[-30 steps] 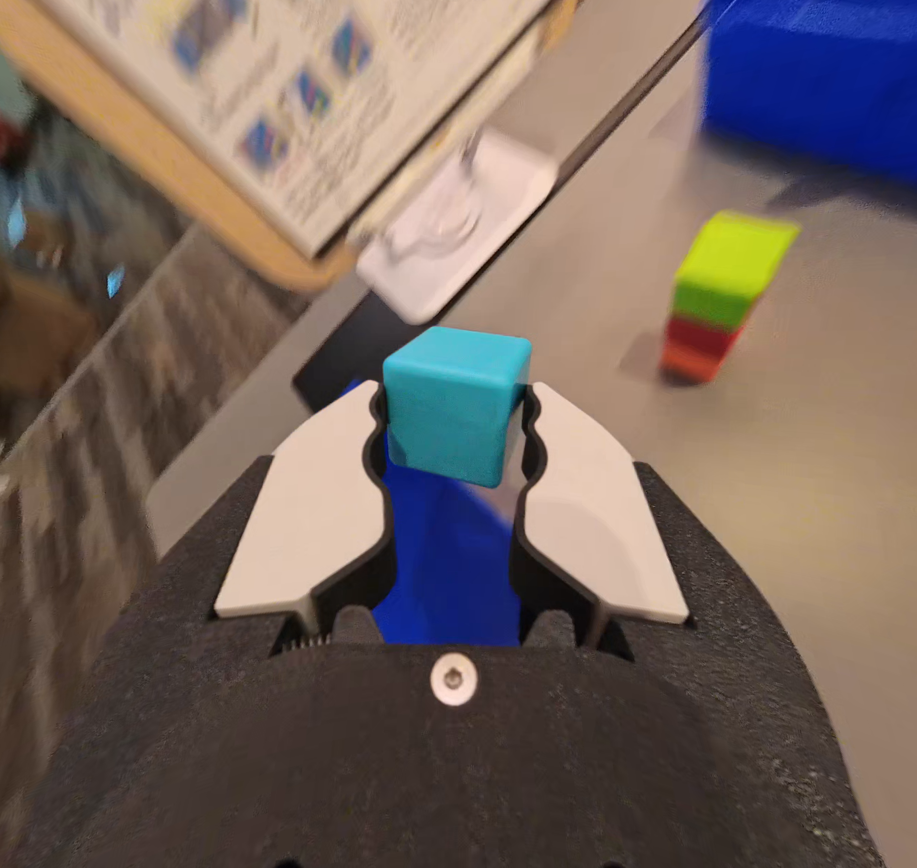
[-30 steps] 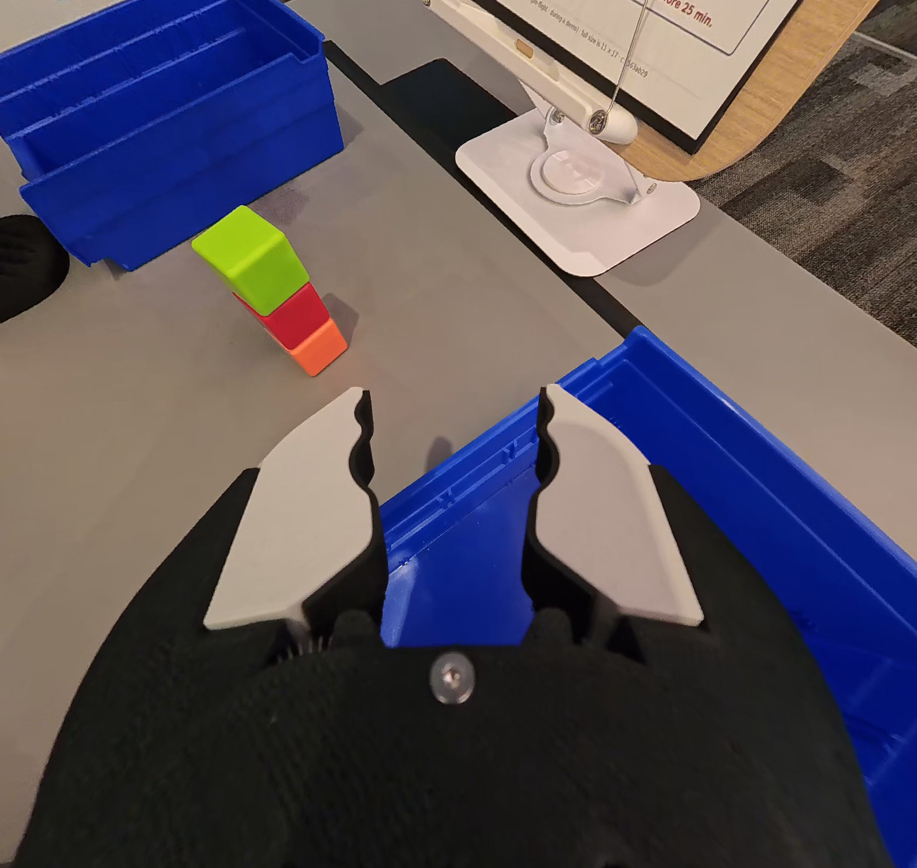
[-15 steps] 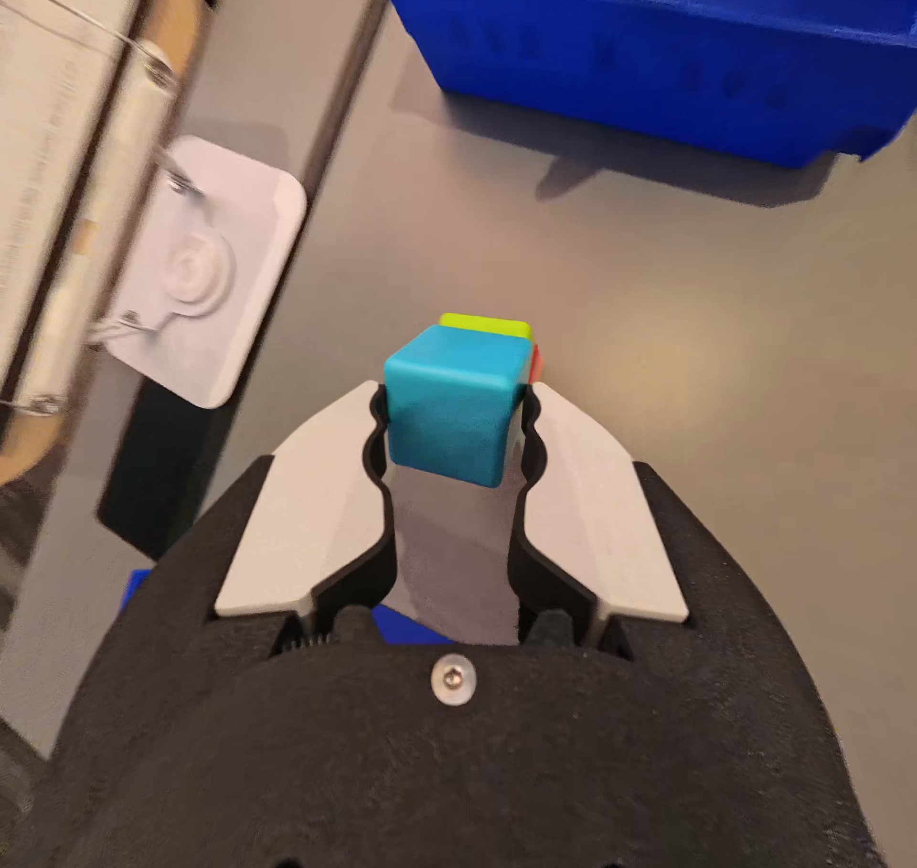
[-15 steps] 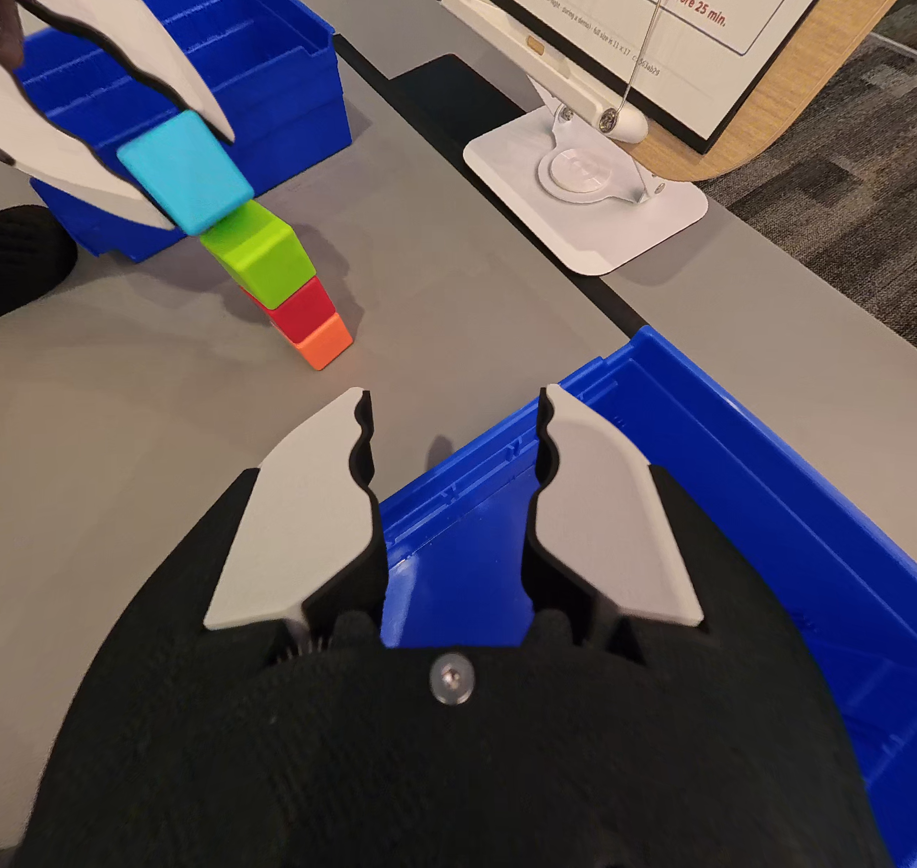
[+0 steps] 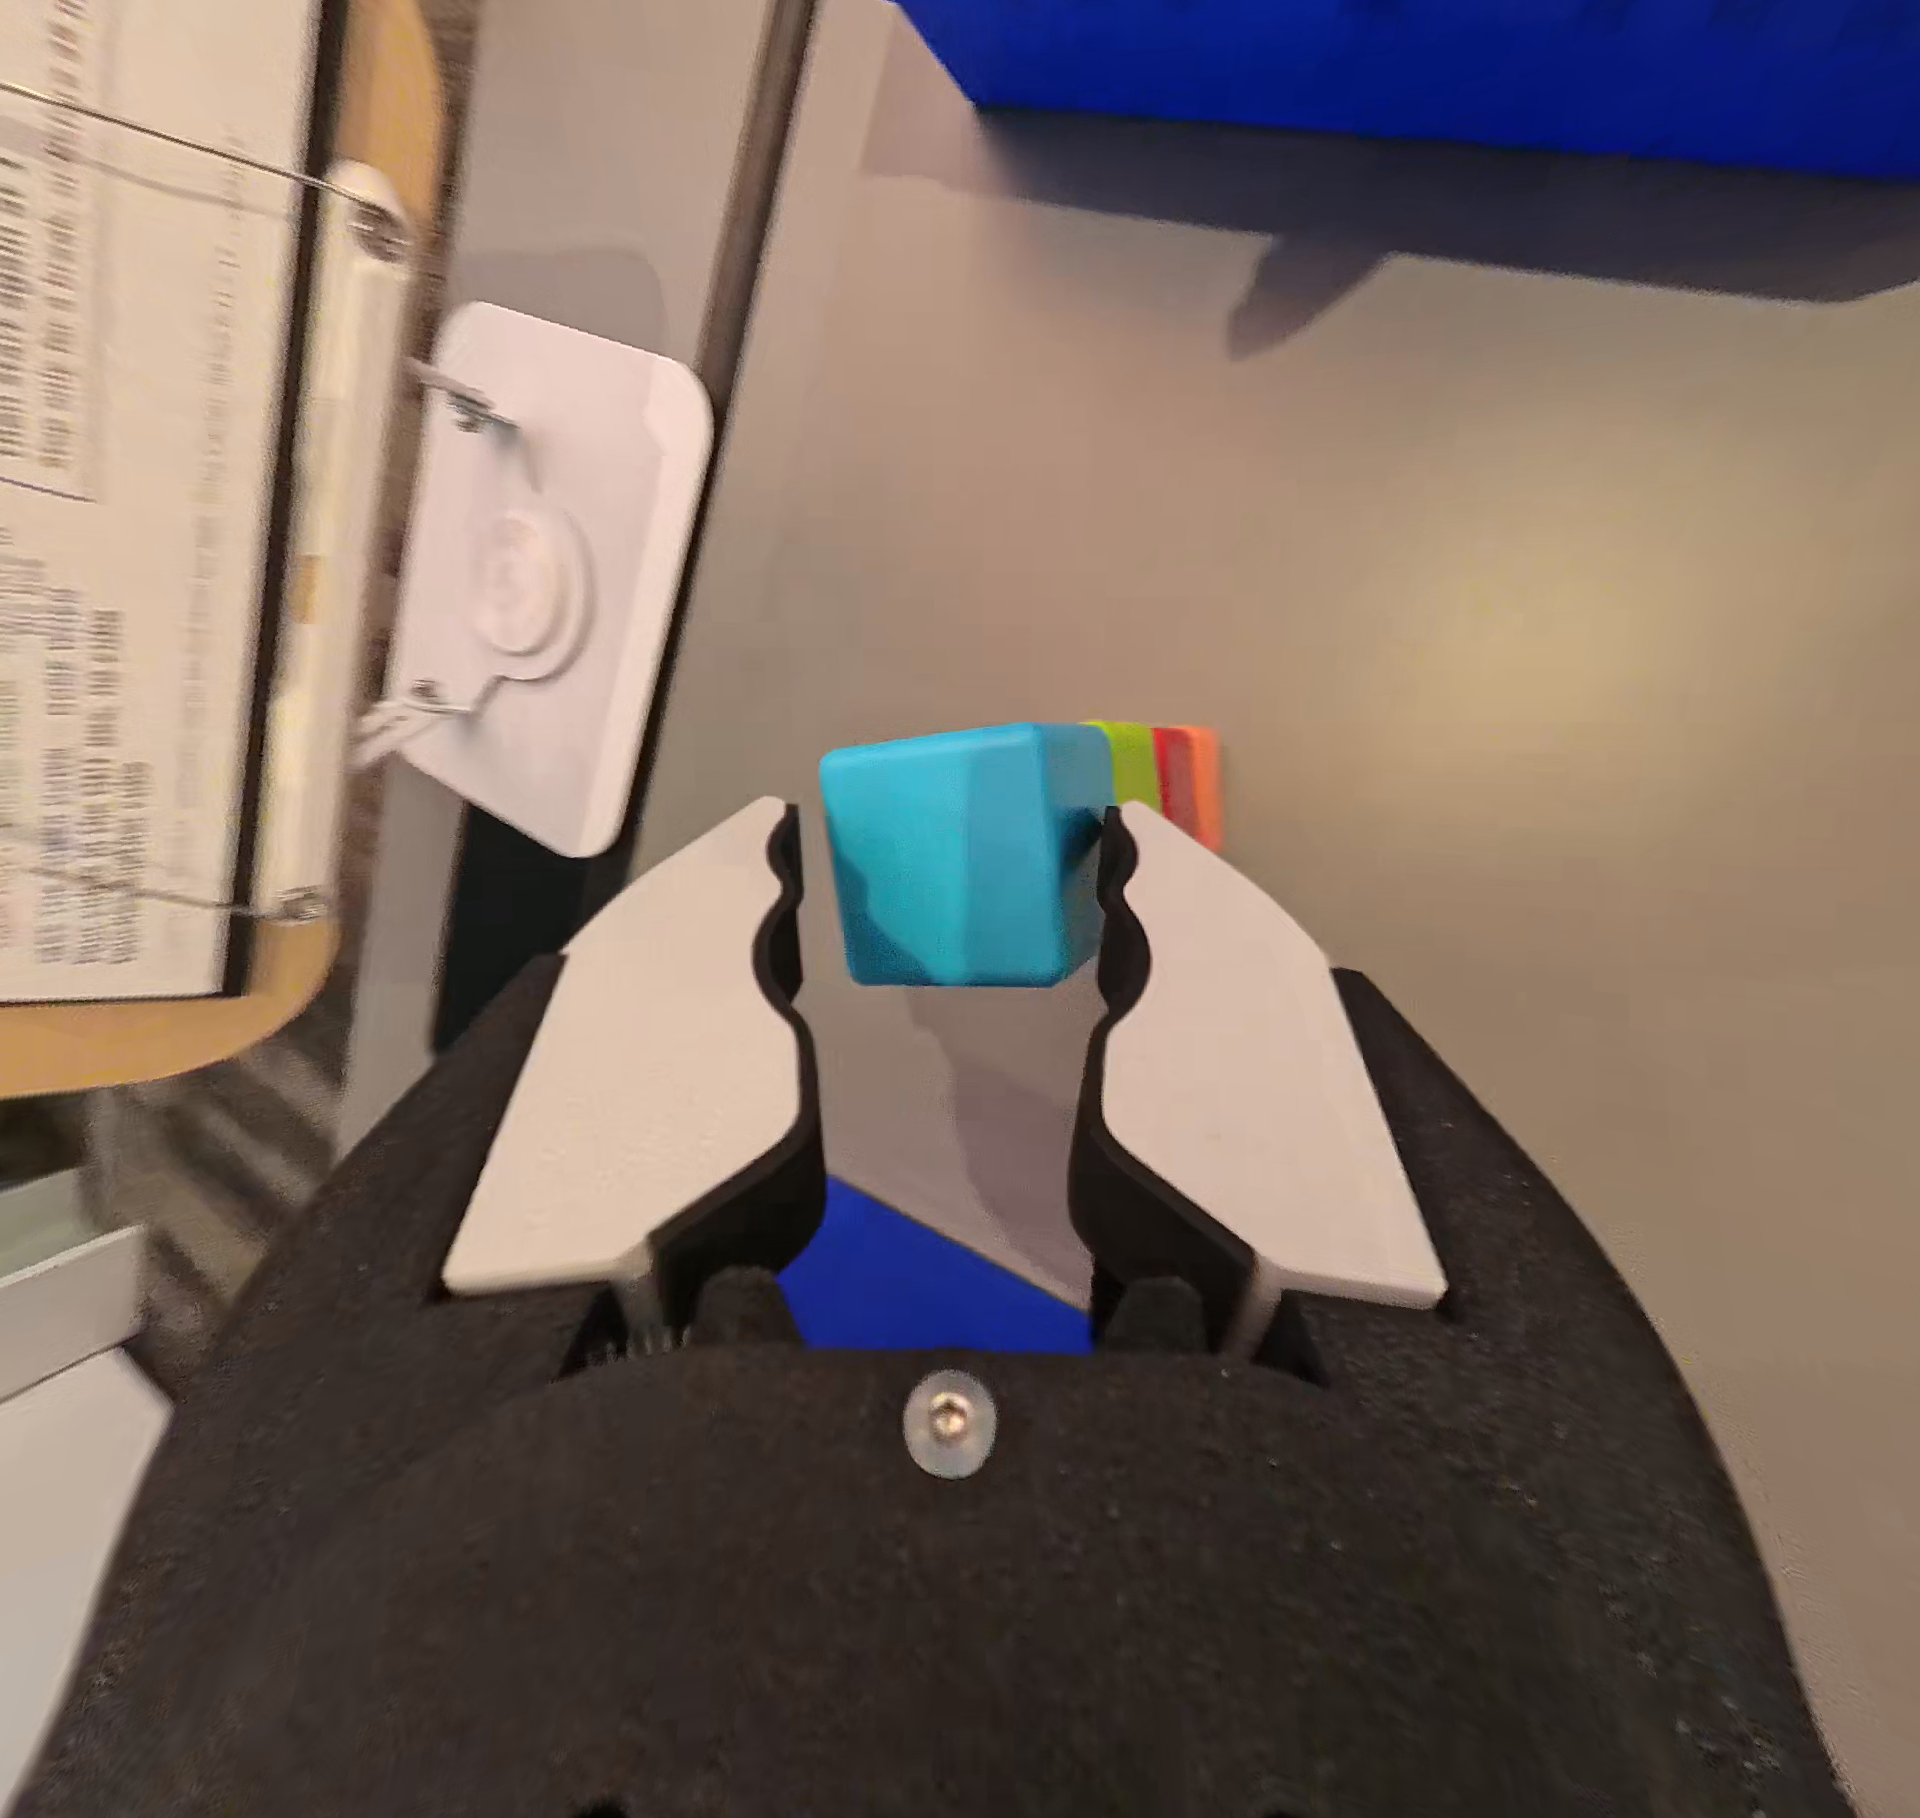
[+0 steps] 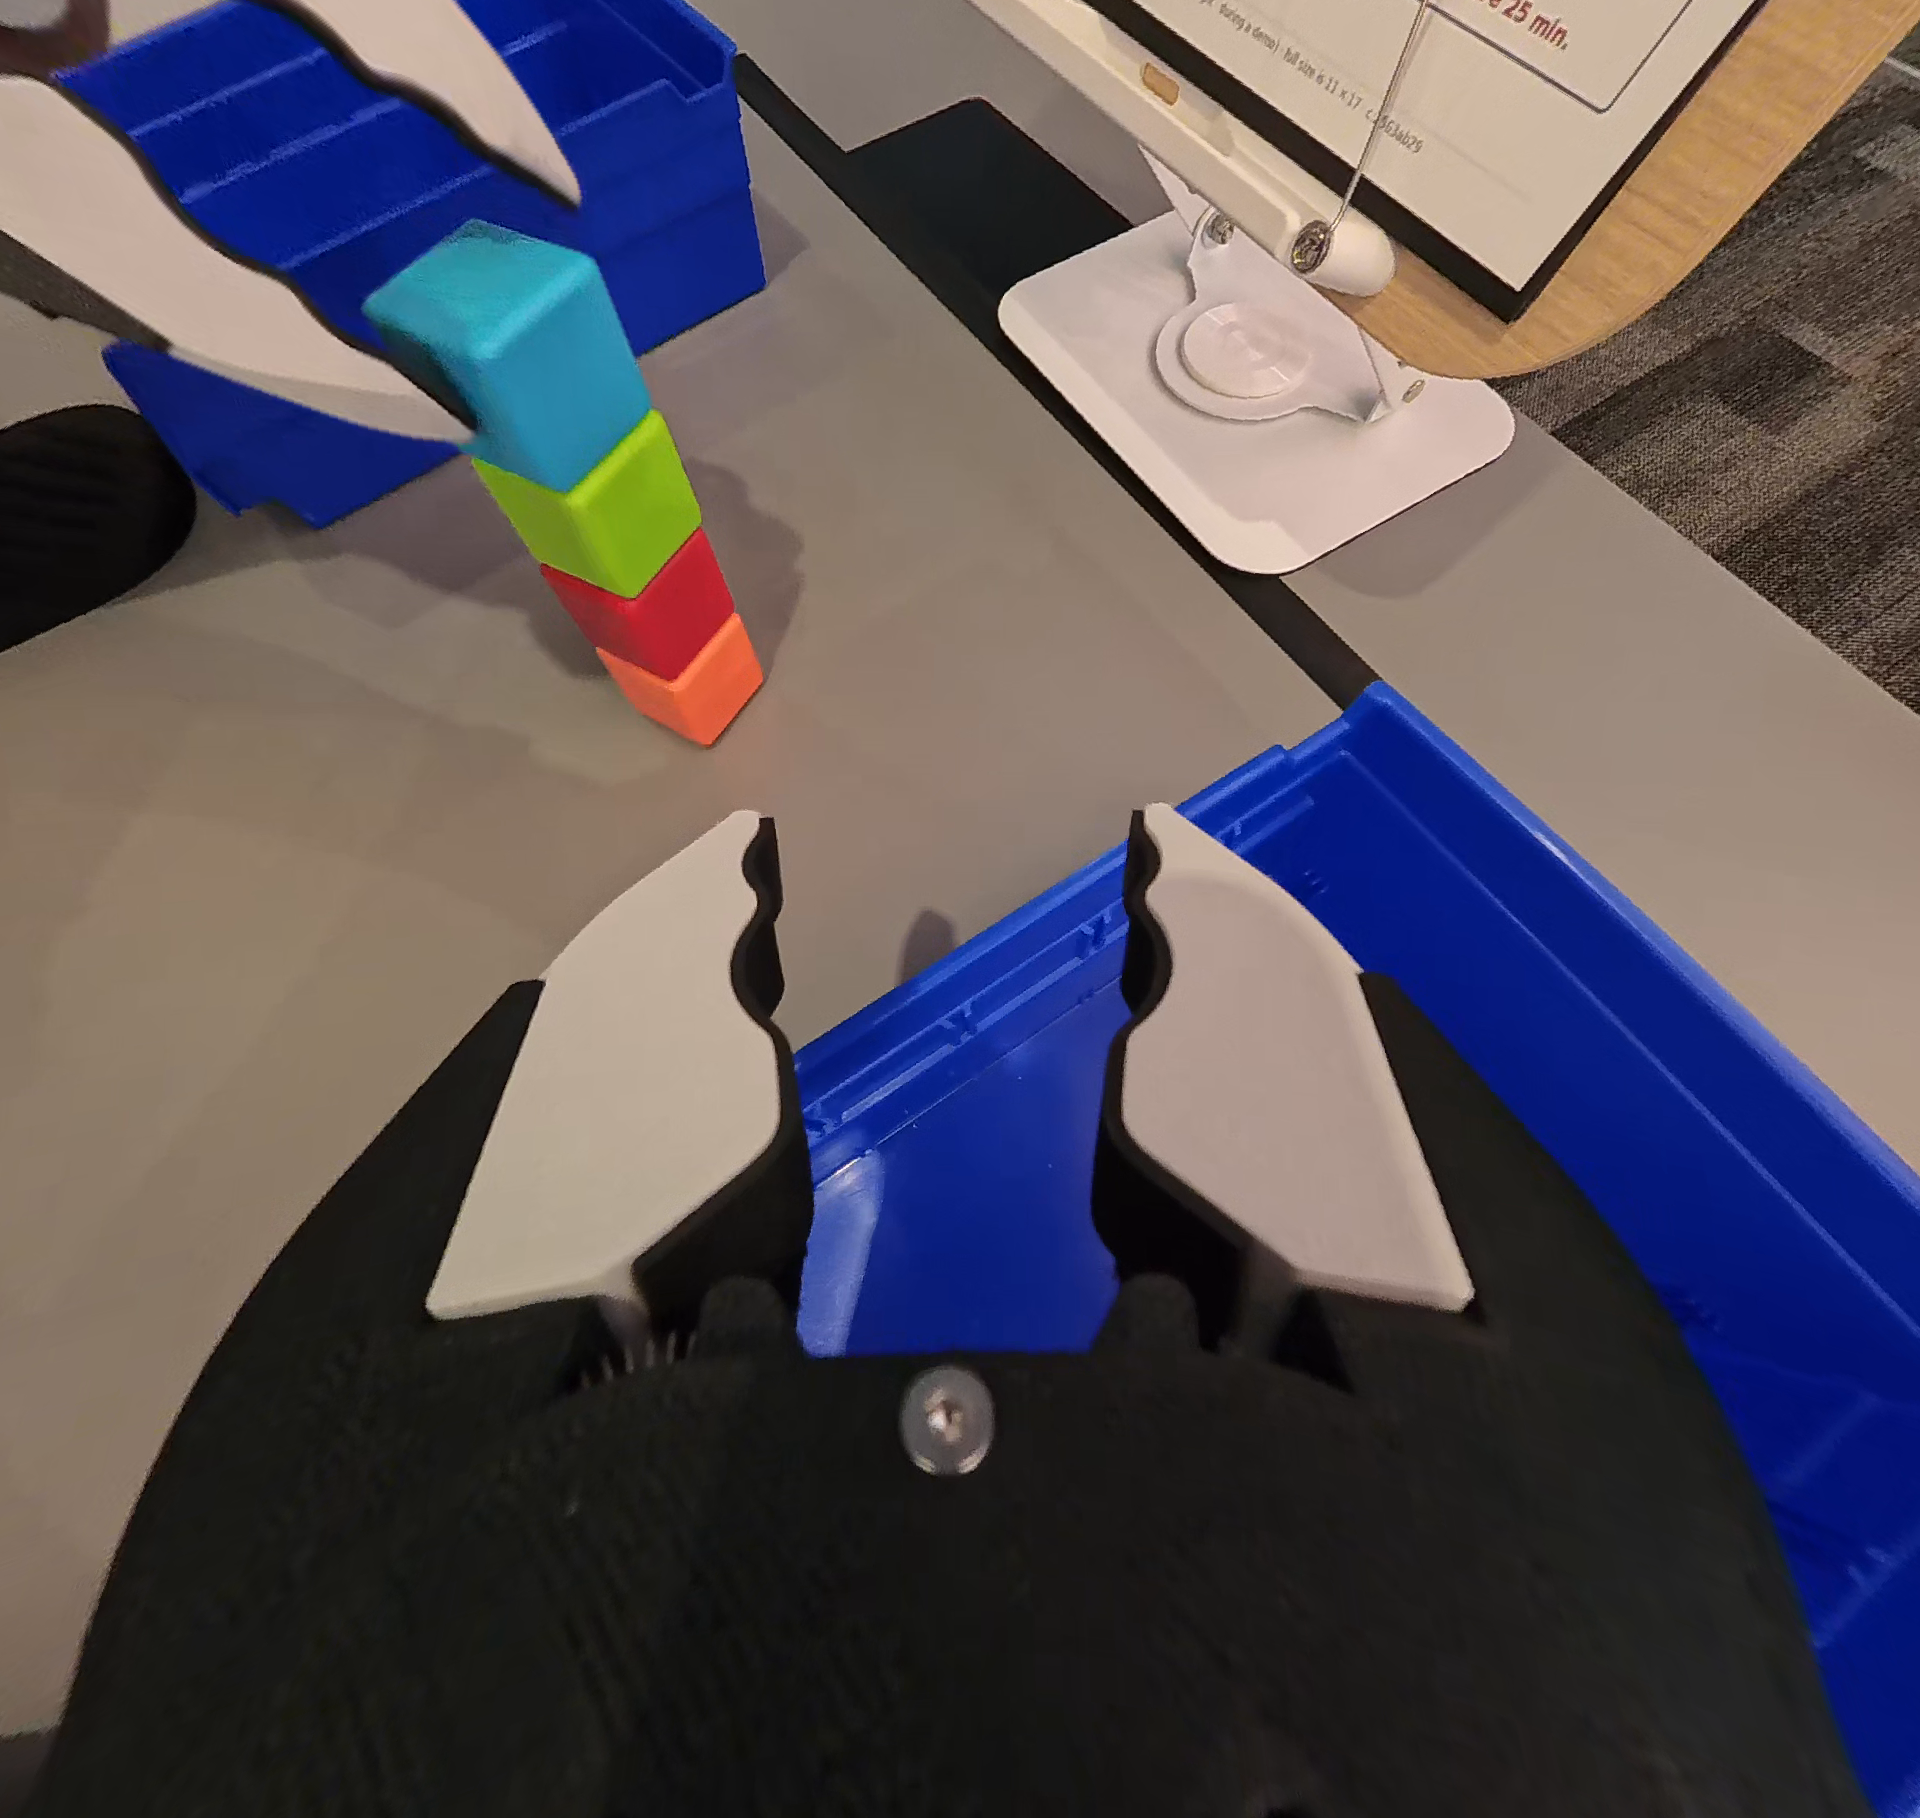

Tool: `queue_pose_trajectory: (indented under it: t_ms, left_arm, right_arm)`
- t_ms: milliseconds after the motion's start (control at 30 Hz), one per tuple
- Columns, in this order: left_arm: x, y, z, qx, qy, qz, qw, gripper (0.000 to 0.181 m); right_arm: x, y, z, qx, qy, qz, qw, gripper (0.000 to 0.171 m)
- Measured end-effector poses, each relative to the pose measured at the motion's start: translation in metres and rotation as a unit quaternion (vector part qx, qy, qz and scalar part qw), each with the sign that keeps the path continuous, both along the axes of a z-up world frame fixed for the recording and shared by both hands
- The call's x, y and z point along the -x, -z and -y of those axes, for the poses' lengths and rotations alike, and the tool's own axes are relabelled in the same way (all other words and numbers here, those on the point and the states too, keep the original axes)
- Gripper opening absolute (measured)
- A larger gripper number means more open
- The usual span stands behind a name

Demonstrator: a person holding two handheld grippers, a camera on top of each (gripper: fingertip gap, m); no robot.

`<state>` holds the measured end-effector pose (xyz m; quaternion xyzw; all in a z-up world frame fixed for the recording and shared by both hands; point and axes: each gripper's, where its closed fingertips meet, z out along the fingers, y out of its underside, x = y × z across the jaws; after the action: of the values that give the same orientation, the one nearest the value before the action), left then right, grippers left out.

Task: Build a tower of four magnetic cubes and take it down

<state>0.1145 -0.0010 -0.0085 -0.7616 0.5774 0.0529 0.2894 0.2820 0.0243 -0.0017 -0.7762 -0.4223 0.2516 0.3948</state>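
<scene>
On grey table [image 6: 987, 625], left hand-held gripper [image 5: 951, 838] spread around teal cube [image 6: 520, 355], right hand-held gripper [image 6: 951, 869] apart.

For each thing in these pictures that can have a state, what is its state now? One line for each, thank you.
left gripper: open, jaws loosely around the teal cube
right gripper: open, empty, above the near blue bin
teal cube: on top of the tower, tilted
green cube: stacked, second from top
red cube: stacked, third
orange cube: bottom, on the table
far blue bin: no cubes visible inside
</scene>
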Motion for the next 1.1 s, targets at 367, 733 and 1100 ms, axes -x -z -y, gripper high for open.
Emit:
queue_pose_trajectory:
  t_ms: [367,733,1100]
  left_arm:
    - [0.084,-0.097,0.03,-0.148,-0.075,0.229,0.959,0.064]
    - [0.069,-0.088,0.058,-0.022,-0.029,0.455,0.89,0.082]
    - [0.012,0.001,0.017,-0.117,-0.1,0.393,0.906,0.102]
  right_arm:
    - [-0.001,-0.017,-0.002,-0.023,0.01,-0.029,0.999,0.065]
    - [0.017,-0.021,0.002,-0.044,0.008,-0.027,0.999,0.065]
    - [0.021,-0.026,0.007,-0.052,-0.004,-0.029,0.998,0.065]
